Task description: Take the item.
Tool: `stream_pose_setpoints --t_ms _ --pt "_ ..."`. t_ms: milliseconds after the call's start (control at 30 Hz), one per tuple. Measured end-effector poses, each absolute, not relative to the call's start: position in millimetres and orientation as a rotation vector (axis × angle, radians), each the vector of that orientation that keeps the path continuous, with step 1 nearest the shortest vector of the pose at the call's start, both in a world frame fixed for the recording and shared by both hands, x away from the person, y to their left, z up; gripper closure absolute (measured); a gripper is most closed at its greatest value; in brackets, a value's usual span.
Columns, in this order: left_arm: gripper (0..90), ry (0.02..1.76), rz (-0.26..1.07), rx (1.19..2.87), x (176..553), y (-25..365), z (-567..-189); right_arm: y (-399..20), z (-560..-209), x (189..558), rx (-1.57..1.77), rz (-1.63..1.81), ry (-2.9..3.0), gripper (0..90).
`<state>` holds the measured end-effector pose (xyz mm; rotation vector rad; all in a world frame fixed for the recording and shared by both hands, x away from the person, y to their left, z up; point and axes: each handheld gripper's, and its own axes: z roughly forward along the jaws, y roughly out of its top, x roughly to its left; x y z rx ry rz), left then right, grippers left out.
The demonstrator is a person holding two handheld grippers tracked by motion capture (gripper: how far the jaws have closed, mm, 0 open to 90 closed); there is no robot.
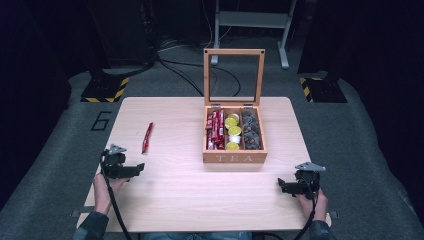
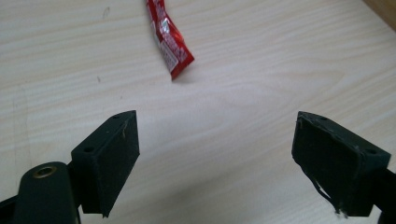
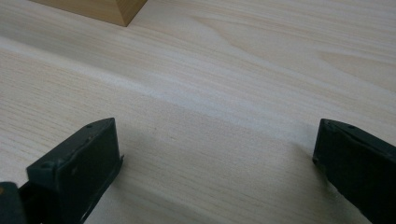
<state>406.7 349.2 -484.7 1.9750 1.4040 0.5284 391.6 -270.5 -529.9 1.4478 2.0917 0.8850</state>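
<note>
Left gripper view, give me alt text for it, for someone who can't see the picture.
A red sachet lies on the pale wooden table, just ahead of the left gripper, whose two black jaws stand wide apart with nothing between them. A corner of a wooden box shows at the top right.

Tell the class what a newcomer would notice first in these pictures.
The open wooden tea box at the table's middle, lid upright, holding red packets, yellow-lidded cups and dark bags in three compartments. Next, a lone red packet lying on the table left of the box. The left gripper sits near that packet, jaws open; the right gripper rests at the near right, jaws open.
</note>
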Motion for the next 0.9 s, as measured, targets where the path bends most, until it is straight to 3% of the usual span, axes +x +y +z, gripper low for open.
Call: stream_pose_setpoints --t_ms 900 --pt "11.9 1.419 0.603 1.97 348 357 -528 -270 -530 391 1.45 0.885 2.09 0.0"
